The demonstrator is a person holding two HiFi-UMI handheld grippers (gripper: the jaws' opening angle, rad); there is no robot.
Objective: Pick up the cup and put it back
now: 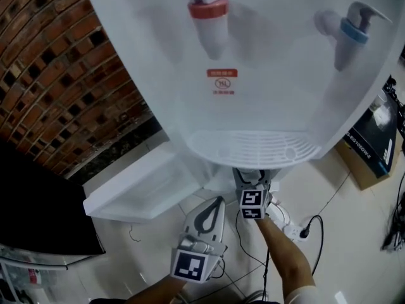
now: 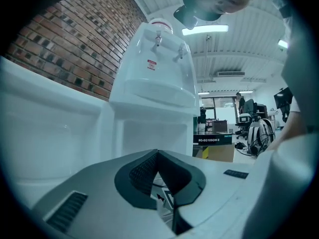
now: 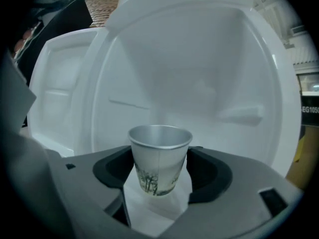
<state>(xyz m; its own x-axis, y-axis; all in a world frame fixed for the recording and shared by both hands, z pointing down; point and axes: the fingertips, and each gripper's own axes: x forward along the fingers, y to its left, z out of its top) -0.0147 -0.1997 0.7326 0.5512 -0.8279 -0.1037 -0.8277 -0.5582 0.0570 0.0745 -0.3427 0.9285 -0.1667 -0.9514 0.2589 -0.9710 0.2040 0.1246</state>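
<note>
Right hand-held gripper (image 3: 162, 180) clamps the paper cup (image 3: 159, 153) inside the dispenser compartment (image 3: 199, 83). Left hand-held gripper (image 2: 158, 178) is closed and empty. Likely pick-up step. Next move: set the cup down level, then release.

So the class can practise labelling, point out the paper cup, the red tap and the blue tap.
paper cup (image 3: 159, 158): right gripper view, its printed side wall.
red tap (image 1: 208, 10): head view, its red collar.
blue tap (image 1: 353, 31): head view, its blue collar.
</note>
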